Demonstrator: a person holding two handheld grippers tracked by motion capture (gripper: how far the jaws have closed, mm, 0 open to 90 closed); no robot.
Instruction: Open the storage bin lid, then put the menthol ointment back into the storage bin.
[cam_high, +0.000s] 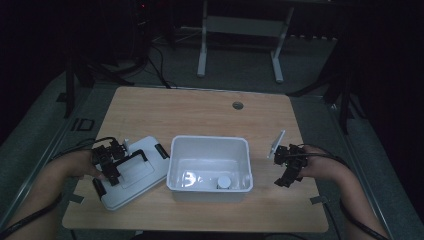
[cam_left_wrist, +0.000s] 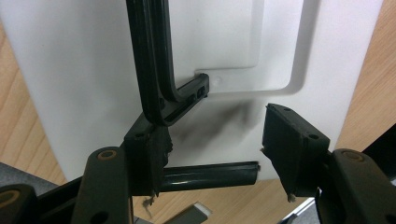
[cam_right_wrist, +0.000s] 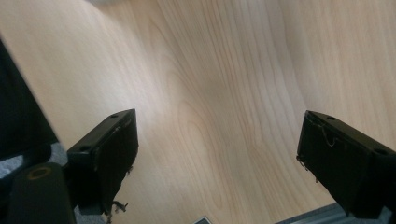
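Observation:
A white bin (cam_high: 210, 138) stands at the middle of the wooden table (cam_high: 200, 110), with a small round white piece (cam_high: 223, 181) on its floor. Left of it lies the bin's white lid (cam_high: 127, 192) with a black handle (cam_high: 136, 156). My left gripper (cam_high: 114, 172) hovers low over that lid (cam_left_wrist: 70, 70). Its jaws (cam_left_wrist: 215, 135) stand half apart around a short black bar of the handle (cam_left_wrist: 210, 175); the bar meets the left pad, and a small gap shows at the right pad. My right gripper (cam_high: 287, 179) is right of the bin, open and empty (cam_right_wrist: 215, 140) over bare wood (cam_right_wrist: 210, 70).
A round cable hole (cam_high: 237, 105) sits in the far part of the tabletop. Black latches (cam_high: 161, 150) stick out at the lid's ends. Beyond the table stand a white frame (cam_high: 202, 45) and dark stands on the floor. The room is dim.

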